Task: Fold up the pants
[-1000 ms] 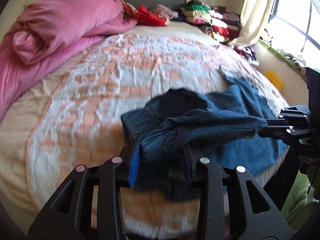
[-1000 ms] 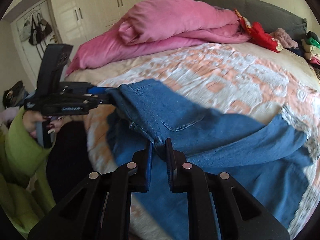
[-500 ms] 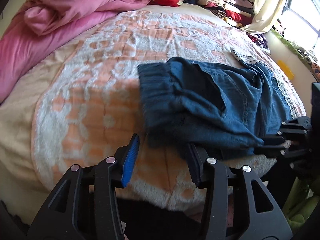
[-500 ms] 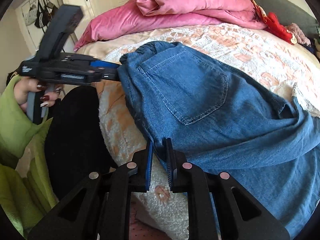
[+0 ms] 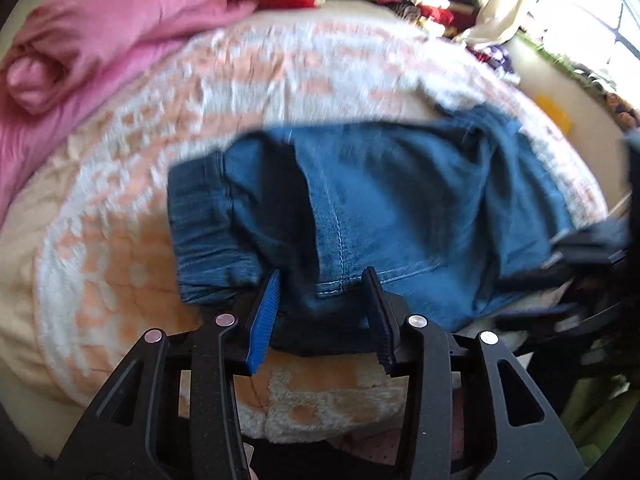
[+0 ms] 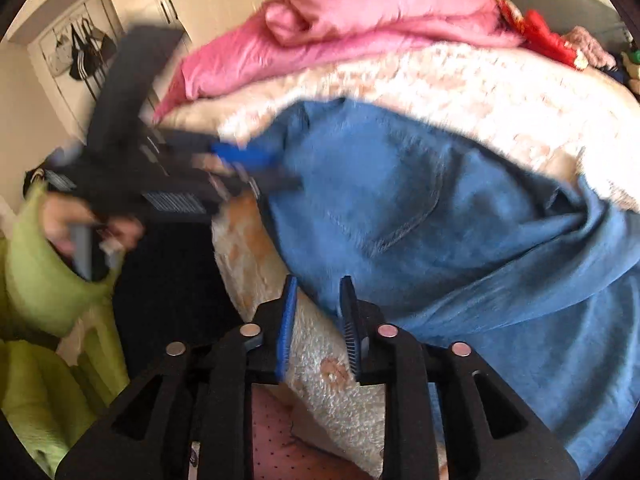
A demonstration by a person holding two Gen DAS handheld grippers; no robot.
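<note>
Nearest, the left tool [image 5: 320,312] stands moderately wide, its jaws having just narrowed a little, with the near edge of the pants [image 5: 384,208] between them but not pinched. The right tool [image 6: 318,320] has just been opening and stands narrow at the denim's near edge, apparently letting go. Beyond, the pants lie on the bed [image 5: 248,92], waistband leftward, presumably laid down for smoothing. Farthest is a pink duvet [image 5: 100,40].

Between the jaws of the left gripper [image 5: 322,312] lie blue denim pants [image 5: 400,208], matt with pale stitched seams. Beneath them the bed [image 5: 248,76] wears a fuzzy, nubbly cloth cover. Beyond lies a smooth pink quilt [image 5: 100,36].
</note>
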